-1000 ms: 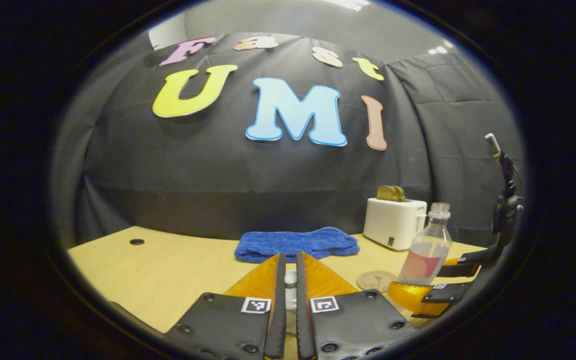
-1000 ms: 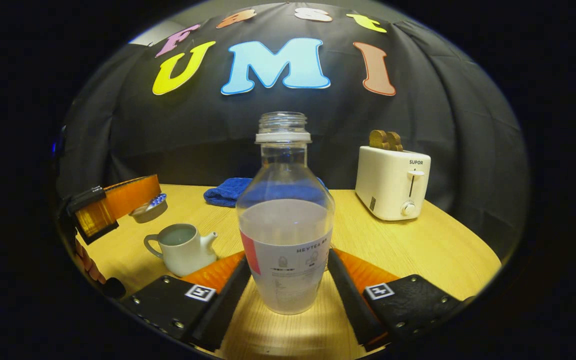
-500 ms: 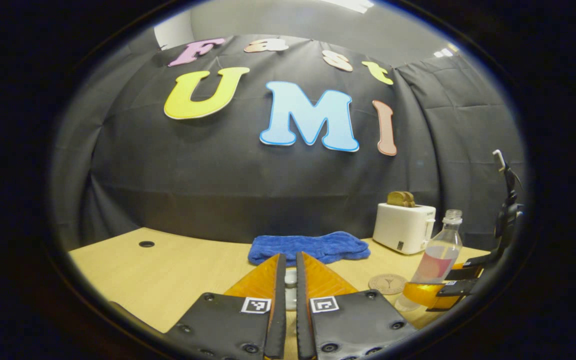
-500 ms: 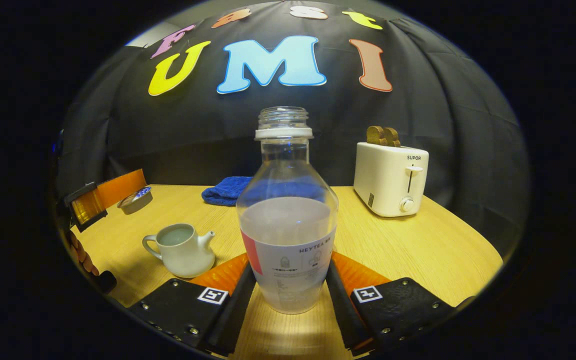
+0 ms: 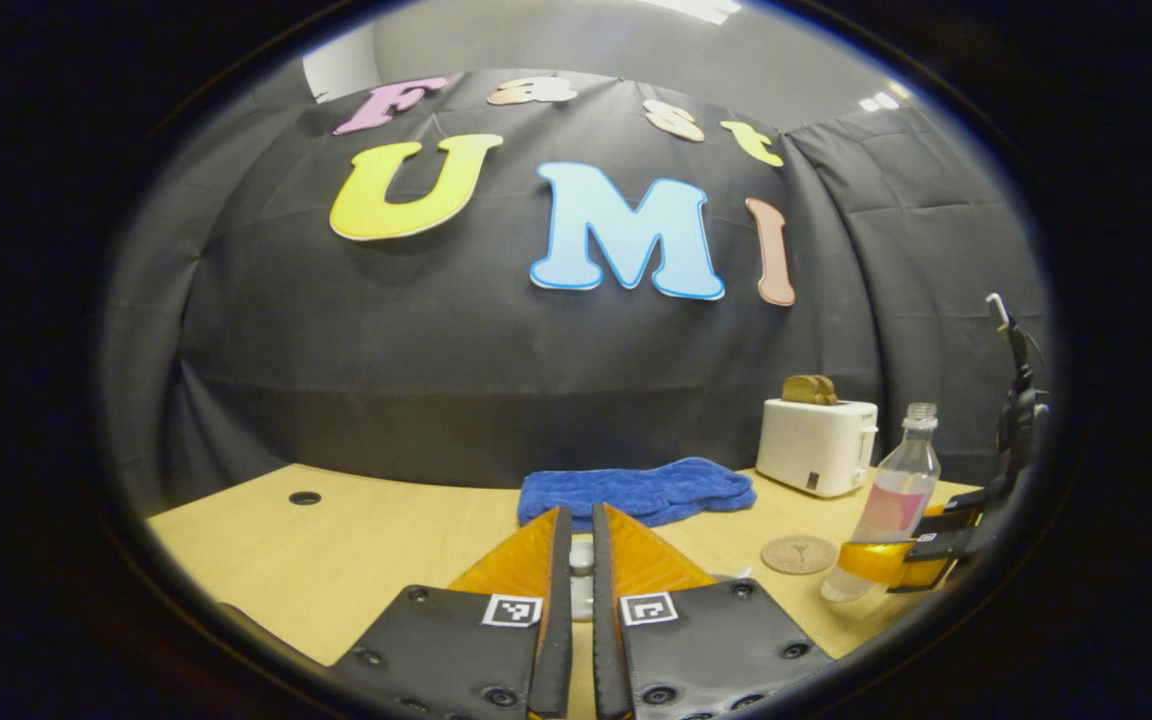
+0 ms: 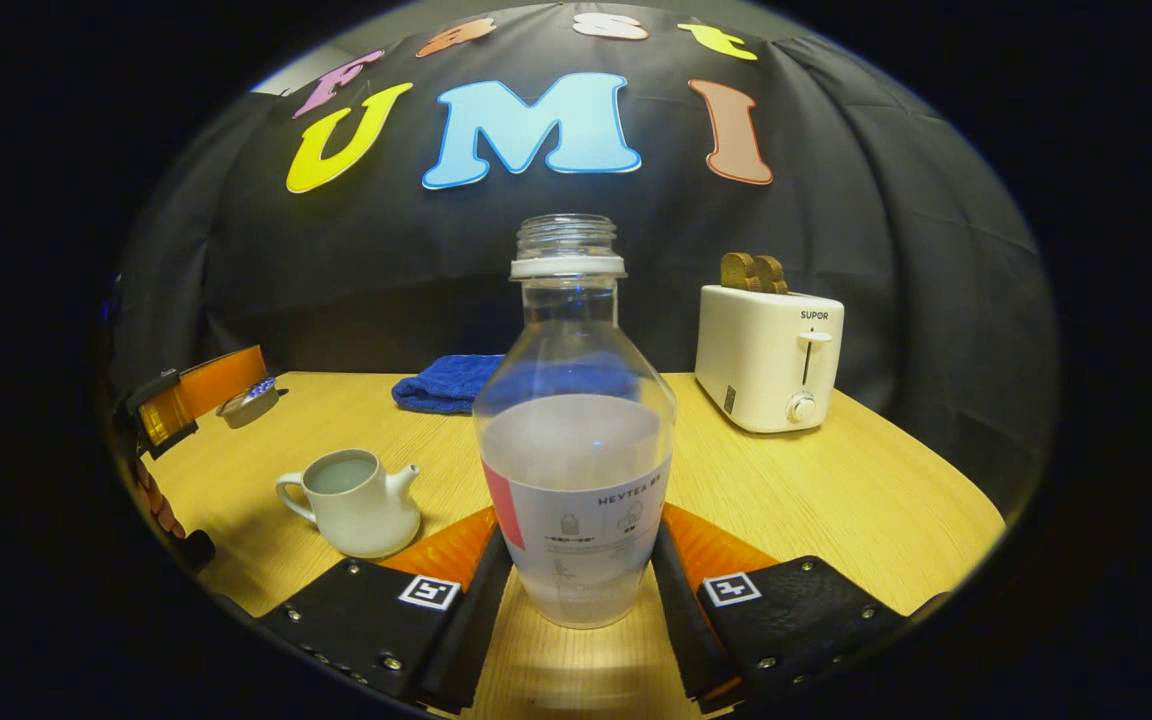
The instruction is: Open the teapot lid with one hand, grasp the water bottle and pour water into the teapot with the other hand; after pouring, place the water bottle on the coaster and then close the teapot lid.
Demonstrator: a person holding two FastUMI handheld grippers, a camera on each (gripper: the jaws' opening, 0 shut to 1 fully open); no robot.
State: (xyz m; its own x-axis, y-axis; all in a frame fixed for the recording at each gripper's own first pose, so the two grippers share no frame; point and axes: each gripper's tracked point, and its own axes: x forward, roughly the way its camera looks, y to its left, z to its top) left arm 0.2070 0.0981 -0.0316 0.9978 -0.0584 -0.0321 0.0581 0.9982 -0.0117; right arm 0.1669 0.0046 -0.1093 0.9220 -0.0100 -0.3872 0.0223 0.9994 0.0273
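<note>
Left gripper view: the left gripper [image 5: 576,575] is closed on a small pale knob, presumably the handle of the teapot lid [image 5: 582,558], with both fingers pressed to it. It is held above the wooden table [image 5: 356,540]. Beyond lie a blue towel [image 5: 636,490] and a white toaster [image 5: 818,445]. The round coaster [image 5: 800,553] sits bare on the table, just beside the water bottle [image 5: 891,505], which the right gripper [image 5: 921,568] holds at the view's right edge.

Right gripper view: the right gripper's fingers [image 6: 481,600] clamp the bottle [image 6: 576,450] low on its label, one on each side. The bottle is upright, uncapped and about half full. The teapot [image 6: 351,500] stands to the left on the table [image 6: 836,500], lid off, with liquid visible inside. Farther left the left gripper [image 6: 201,395] holds the lid [image 6: 248,400] aloft, well apart from the pot.

Step in hand, judged: pouring looks finished and the bottle is on its way to the coaster.

Next move calls for: bringing the bottle base over the coaster, lowering it level and releasing once it is seated. Then the lid goes back on the pot opening. Risk: an off-centre landing could tip the open bottle.
</note>
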